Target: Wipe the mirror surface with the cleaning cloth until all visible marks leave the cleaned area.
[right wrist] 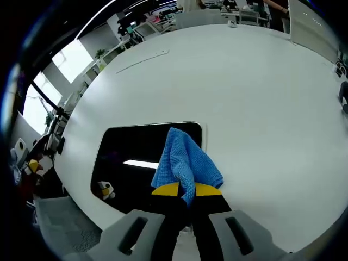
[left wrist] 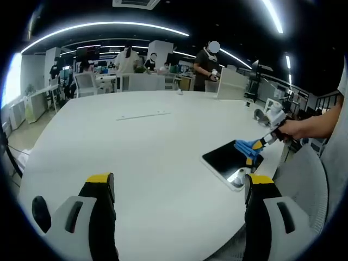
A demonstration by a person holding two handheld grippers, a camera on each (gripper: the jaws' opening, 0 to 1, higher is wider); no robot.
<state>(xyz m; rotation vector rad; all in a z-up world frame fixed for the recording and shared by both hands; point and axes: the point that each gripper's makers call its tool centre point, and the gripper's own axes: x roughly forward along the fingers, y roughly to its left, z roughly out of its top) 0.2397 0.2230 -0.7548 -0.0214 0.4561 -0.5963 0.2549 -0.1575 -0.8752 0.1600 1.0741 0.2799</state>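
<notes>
The right tongs pinch the blue cleaning cloth, which drapes over the mirror and hides part of its near edge; any marks on the dark glass are hard to make out; the mirror lies flat by the white bench edge, with open bench beyond; the left tongs hang spread over bare bench.

A large white table is seen; office chairs, desks and standing people are ranged behind it; ceiling light strips are lit.
</notes>
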